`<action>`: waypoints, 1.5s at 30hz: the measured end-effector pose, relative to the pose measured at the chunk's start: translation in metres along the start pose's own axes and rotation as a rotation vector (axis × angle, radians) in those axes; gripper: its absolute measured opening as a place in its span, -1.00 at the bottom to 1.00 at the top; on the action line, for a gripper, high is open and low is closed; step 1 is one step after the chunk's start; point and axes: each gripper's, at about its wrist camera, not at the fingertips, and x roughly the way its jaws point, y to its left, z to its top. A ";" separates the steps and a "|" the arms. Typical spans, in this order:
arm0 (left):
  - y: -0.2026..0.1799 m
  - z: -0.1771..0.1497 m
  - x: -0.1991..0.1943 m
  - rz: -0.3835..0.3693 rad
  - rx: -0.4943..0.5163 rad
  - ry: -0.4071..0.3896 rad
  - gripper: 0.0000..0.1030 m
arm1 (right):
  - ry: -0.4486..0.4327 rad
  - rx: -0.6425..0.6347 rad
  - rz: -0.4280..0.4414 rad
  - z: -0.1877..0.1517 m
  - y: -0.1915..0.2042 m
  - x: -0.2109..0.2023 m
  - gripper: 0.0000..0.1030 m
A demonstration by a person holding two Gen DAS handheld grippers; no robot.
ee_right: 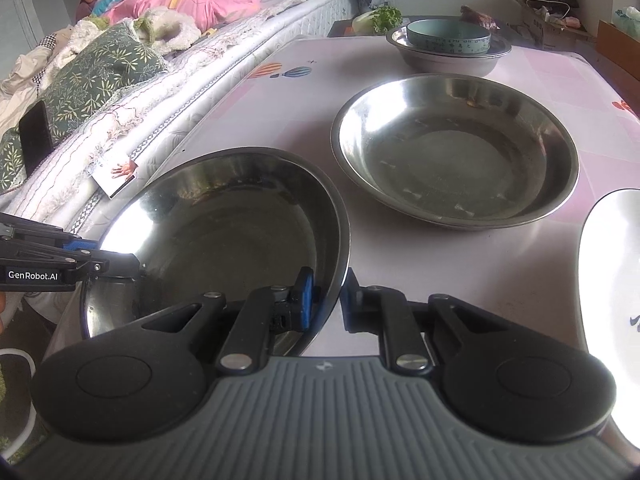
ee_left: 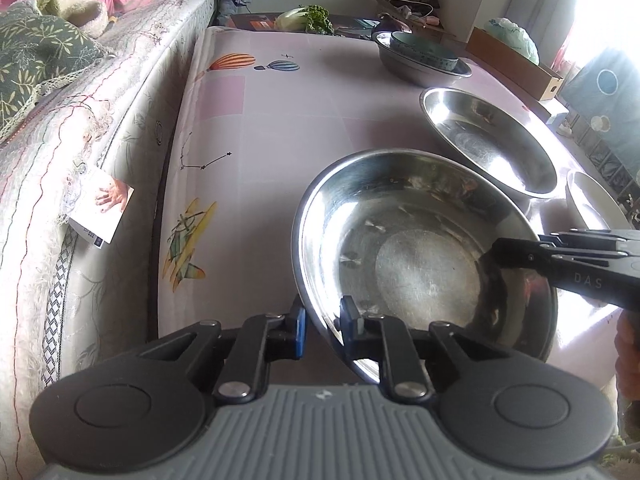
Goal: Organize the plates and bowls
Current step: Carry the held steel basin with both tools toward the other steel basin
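The near steel bowl [ee_left: 420,252] is clamped at its left rim by the left gripper [ee_left: 323,322] and at its right rim by the right gripper [ee_right: 326,300]. It is tilted over the table [ee_left: 280,120]. A second steel bowl [ee_right: 456,152] rests just behind; a white plate [ee_right: 612,280] lies to the right.

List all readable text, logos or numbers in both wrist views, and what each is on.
"DAS": black right gripper body, the part reaching over the near steel basin.
"GenRobot.AI": black left gripper body.
Dark characters around the teal ceramic bowl: too small to read.
Print on the white card against the mattress: blurred.
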 end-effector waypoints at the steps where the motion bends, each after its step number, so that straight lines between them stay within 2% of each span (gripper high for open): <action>1: 0.000 0.000 -0.001 0.007 0.001 -0.008 -0.66 | -0.003 -0.007 -0.005 -0.001 0.001 0.000 -0.73; 7: -0.003 -0.001 -0.002 0.046 0.018 -0.019 -0.67 | -0.016 -0.039 -0.027 -0.004 0.010 -0.002 -0.72; 17: 0.000 -0.004 -0.006 0.044 -0.001 -0.026 -0.67 | -0.036 -0.068 -0.036 -0.005 0.016 -0.007 -0.72; 45: -0.009 0.001 -0.021 0.064 0.012 -0.071 -0.66 | -0.083 -0.051 -0.035 -0.003 0.016 -0.024 -0.71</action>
